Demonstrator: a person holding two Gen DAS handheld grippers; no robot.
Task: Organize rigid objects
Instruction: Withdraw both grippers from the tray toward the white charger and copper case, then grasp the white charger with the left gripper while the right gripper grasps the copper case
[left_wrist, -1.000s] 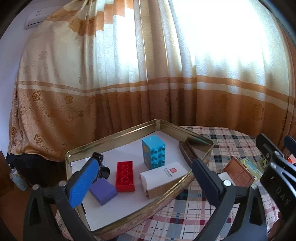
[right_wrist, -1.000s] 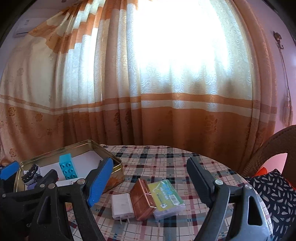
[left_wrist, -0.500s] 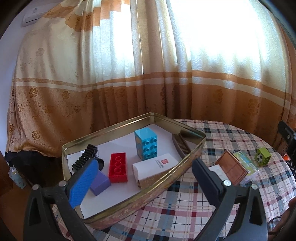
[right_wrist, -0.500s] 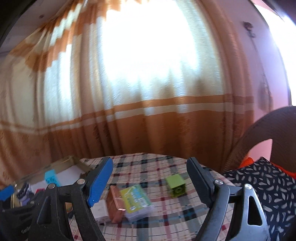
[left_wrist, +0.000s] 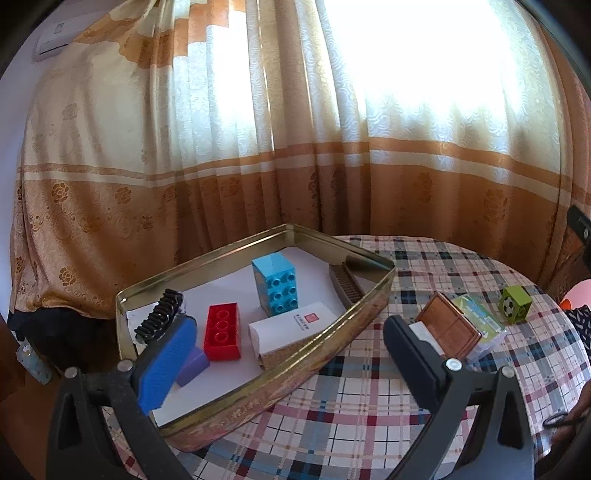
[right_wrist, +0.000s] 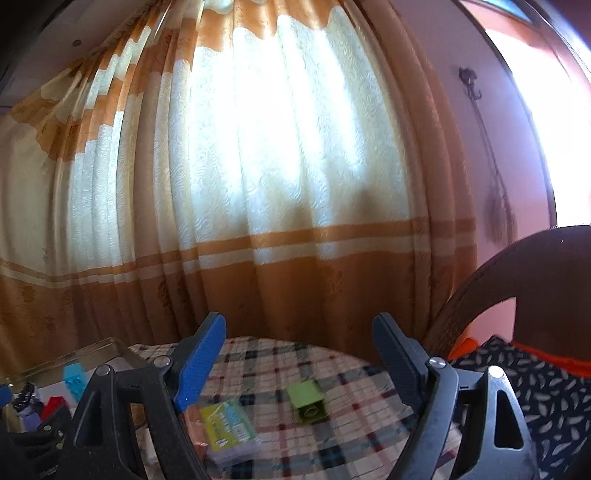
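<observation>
A gold-rimmed tin tray (left_wrist: 373, 258) on the checked table holds a light-blue brick (left_wrist: 275, 284), a red brick (left_wrist: 221, 330), a white box (left_wrist: 291, 328), a purple block (left_wrist: 192, 363), a black toothed clip (left_wrist: 160, 314) and a brown comb (left_wrist: 345, 286). My left gripper (left_wrist: 286, 350) hangs open over the tray's near rim with nothing between its fingers. To the right lie a white charger (left_wrist: 419, 328), a brown box (left_wrist: 448, 325), a green-yellow pack (left_wrist: 476, 317) and a green cube (left_wrist: 515, 304). My right gripper (right_wrist: 297, 332) is open and empty, above the green cube (right_wrist: 308, 400) and the pack (right_wrist: 231, 424).
A curtain hangs close behind the round table (left_wrist: 369, 406). A dark chair back (right_wrist: 517, 280) and a patterned cushion (right_wrist: 546, 391) stand at the table's right edge. The tray (right_wrist: 92, 347) sits at the far left of the right wrist view.
The right gripper has swung right and tilted up, away from the tray, so the green cube now shows between its fingers. It has left the left wrist view. The left gripper has hardly moved.
</observation>
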